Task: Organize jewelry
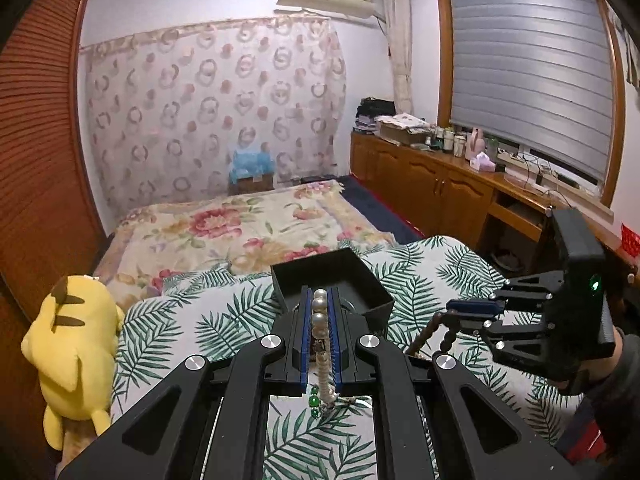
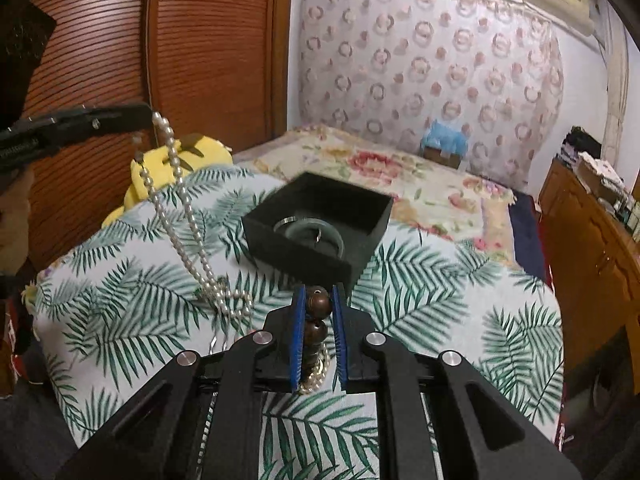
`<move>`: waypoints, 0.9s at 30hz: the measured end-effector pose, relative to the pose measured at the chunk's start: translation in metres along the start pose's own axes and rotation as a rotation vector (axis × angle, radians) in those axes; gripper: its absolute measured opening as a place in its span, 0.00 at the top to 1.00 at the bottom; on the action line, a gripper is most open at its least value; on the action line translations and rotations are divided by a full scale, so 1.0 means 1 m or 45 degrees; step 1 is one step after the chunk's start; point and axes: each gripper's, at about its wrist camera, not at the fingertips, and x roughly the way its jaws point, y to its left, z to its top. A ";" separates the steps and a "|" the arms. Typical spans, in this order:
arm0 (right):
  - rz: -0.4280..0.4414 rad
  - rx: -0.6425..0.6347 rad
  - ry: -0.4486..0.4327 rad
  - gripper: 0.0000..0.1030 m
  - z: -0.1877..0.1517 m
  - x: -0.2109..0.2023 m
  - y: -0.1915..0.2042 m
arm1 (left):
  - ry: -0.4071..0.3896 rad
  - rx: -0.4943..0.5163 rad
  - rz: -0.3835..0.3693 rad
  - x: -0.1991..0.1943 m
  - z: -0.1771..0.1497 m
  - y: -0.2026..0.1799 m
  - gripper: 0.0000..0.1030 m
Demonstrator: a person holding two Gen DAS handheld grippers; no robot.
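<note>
Left wrist view: left gripper (image 1: 320, 312) clamped on one pearl necklace (image 1: 319, 308), round glossy beads between ribbed blue pads; two green beads (image 1: 314, 402) hang beneath. At 3 o'clock, right gripper (image 1: 460, 312) pinches one string of dark brown wooden beads (image 2: 318, 306). One square black box (image 2: 320, 226) at 12 o'clock holds a clear bangle (image 2: 310, 232). Leaf-print cover (image 1: 224, 320), one yellow plush (image 1: 74, 344) at 9 o'clock; floral bed (image 1: 240, 224), wooden cabinets (image 1: 424, 180) beyond.

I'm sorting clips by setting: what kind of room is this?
Likely a home bedroom: a bed under a floral blanket, a yellow plush toy beside it, and a wooden cabinet below a shuttered window.
</note>
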 end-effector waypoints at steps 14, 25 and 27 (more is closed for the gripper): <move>-0.034 -0.051 -0.136 0.86 0.046 -0.043 -0.001 | -0.041 0.020 0.005 -0.010 0.016 -0.006 0.93; -0.046 -0.042 -0.126 0.86 0.054 -0.036 -0.009 | -0.070 0.018 0.002 -0.006 0.040 -0.005 0.93; -0.049 -0.039 -0.131 0.86 0.056 -0.036 -0.012 | -0.075 0.015 0.001 -0.006 0.044 -0.005 0.93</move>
